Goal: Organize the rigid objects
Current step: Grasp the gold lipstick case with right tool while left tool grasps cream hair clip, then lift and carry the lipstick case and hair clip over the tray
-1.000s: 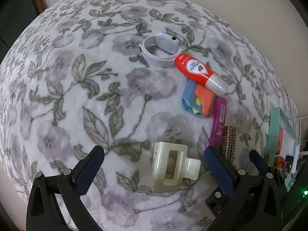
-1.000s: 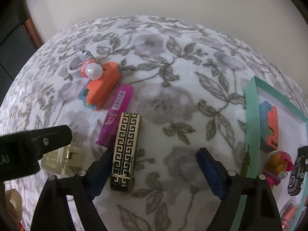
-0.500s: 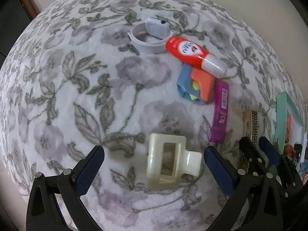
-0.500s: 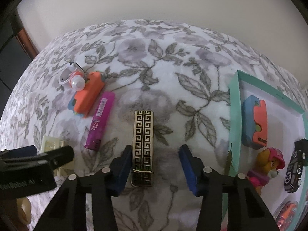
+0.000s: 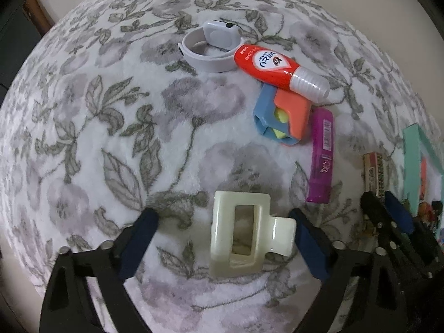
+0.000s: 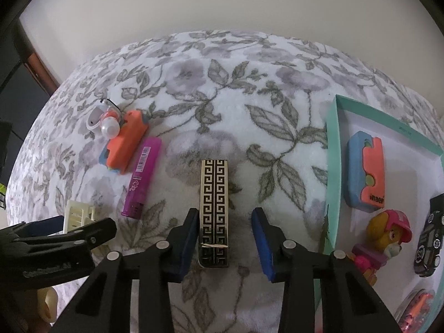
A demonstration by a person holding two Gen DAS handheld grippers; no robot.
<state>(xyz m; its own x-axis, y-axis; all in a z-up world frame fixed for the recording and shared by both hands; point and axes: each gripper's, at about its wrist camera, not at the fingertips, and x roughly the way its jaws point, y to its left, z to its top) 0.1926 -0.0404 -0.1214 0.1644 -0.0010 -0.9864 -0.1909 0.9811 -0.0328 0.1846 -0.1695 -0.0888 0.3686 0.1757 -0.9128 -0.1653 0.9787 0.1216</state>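
Fingers of the right gripper (image 6: 225, 242) are closing around the black-and-gold Greek-key patterned rectangular case (image 6: 214, 208); a second ago they stood wide with the case off beside the left finger, and now the case lies between them, its near end level with the pads. The left pad (image 6: 186, 242) sits at the case's edge, while the right pad (image 6: 262, 242) is clearly apart from it. The case lies flat on the floral fleece blanket (image 6: 194, 88), its long axis running straight away from the camera, parallel to the fingers.

Fingers of the left gripper (image 5: 222, 245) are also narrowing from their widest, around the cream plastic claw hair clip (image 5: 244, 238), which has drawn nearer in its view than before. The right pad (image 5: 310, 247) is touching or nearly touching the clip's handle; the left pad (image 5: 137, 244) is well apart. The clip's handle points right.

To the right lies the teal-rimmed tray (image 6: 333, 166), holding a blue-and-orange block (image 6: 365, 177) and a toy dog figure with pink cap (image 6: 385, 236).
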